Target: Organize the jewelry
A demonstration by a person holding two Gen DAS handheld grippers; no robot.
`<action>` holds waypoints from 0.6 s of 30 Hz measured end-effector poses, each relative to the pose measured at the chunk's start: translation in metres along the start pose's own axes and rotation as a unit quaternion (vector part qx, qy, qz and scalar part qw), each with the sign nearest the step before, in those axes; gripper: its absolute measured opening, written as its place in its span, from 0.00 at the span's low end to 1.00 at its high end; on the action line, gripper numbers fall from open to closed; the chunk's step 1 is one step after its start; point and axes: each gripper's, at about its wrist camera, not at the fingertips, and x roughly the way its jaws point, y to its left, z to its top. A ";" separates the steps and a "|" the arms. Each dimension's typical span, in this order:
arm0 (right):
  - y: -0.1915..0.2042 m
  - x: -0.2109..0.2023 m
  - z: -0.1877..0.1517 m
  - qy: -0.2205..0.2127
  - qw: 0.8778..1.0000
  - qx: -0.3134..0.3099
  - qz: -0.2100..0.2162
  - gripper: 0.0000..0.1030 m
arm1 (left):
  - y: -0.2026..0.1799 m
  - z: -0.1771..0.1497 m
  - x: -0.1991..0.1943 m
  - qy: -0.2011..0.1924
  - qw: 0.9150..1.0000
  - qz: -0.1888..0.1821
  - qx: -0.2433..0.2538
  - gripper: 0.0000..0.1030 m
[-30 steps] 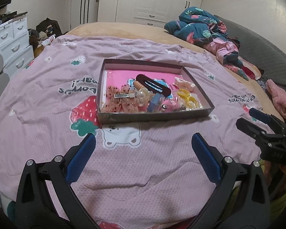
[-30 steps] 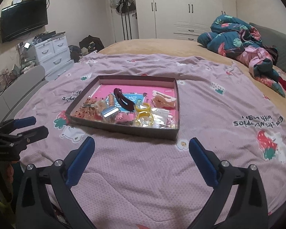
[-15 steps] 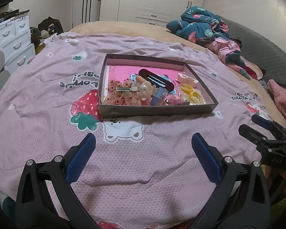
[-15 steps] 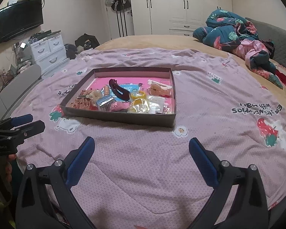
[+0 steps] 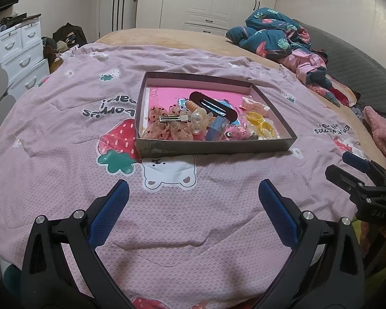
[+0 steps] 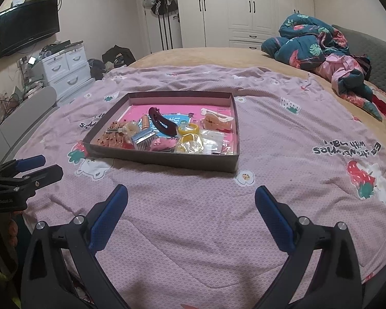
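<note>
Where visible: one tray (image 5: 216, 148), two gaping claws (image 5: 193, 193), perhaps two yellow rings (image 5: 261, 125).

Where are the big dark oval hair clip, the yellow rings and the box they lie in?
dark oval hair clip (image 5: 213, 105), left wrist view, on its middle bar.
yellow rings (image 6: 189, 129), right wrist view, on the upper ring's band.
box (image 5: 213, 147), left wrist view, on its near wall.
</note>
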 end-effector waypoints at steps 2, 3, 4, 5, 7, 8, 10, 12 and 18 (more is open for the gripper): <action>0.000 0.000 0.000 0.000 1.000 0.000 0.000 0.96 | -0.001 0.000 -0.001 0.000 1.000 0.000 0.001 0.91; 0.000 0.000 0.000 0.000 1.000 0.000 0.000 0.96 | -0.001 0.000 -0.001 0.000 1.000 0.000 0.001 0.91; 0.000 0.000 0.000 0.001 1.000 0.000 0.000 0.96 | 0.000 0.000 -0.001 0.000 1.000 0.001 0.002 0.91; 0.000 0.000 0.000 0.001 1.000 0.000 0.001 0.96 | -0.001 0.000 -0.001 0.000 1.000 0.002 0.001 0.91; 0.000 0.000 0.000 0.002 1.000 0.002 0.002 0.96 | -0.001 -0.001 -0.001 0.000 1.000 0.002 0.002 0.91; 0.001 0.000 0.000 0.002 1.000 0.001 0.001 0.96 | -0.002 0.000 -0.001 0.000 1.000 0.001 0.001 0.91; 0.000 0.000 0.000 0.001 1.000 0.000 0.001 0.96 | -0.002 0.000 -0.001 0.001 1.000 0.001 0.002 0.91; 0.000 0.001 0.000 0.002 1.000 0.001 0.001 0.96 | -0.003 0.000 -0.001 0.003 1.000 0.002 0.003 0.91; 0.000 0.000 0.000 0.002 1.000 0.000 0.001 0.96 | -0.003 0.000 -0.001 0.003 1.000 0.003 0.004 0.91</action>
